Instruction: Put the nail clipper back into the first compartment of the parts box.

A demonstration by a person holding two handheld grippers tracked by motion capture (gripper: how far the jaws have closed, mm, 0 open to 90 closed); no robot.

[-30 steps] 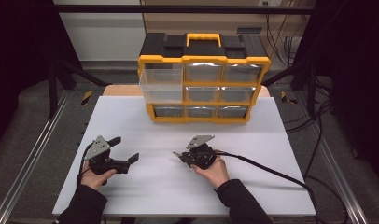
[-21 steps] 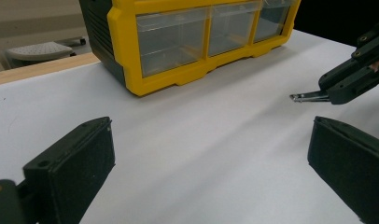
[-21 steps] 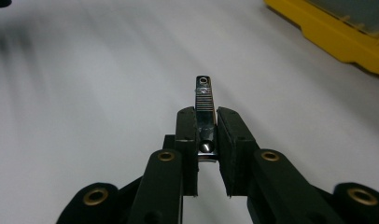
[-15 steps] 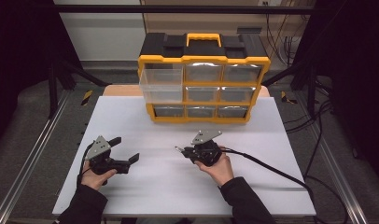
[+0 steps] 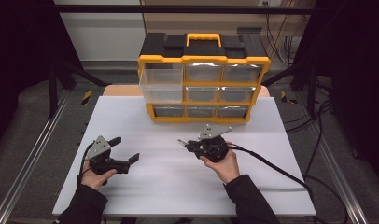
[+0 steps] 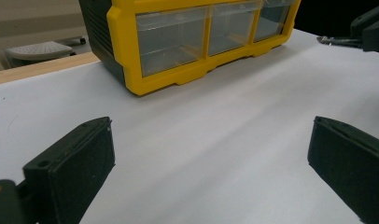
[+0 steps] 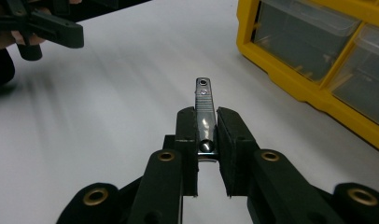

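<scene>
In right gripper view: right claw (image 7: pixel 207 140) pinching metal bracket (image 7: pixel 204 109).

There are two hand-held grippers: the left hand-held gripper (image 5: pixel 121 150) toward 7 o'clock on the table (image 5: pixel 281 186) and the right hand-held gripper (image 5: pixel 180 142) near 5 o'clock. One small metal strip (image 7: pixel 204 114) sits between the right one's jaws. One yellow-and-black drawer cabinet (image 5: pixel 204 79) stands at 12 o'clock, with nine clear drawers in three rows of three and one yellow carry handle (image 5: pixel 204 38). There is one table.
</scene>
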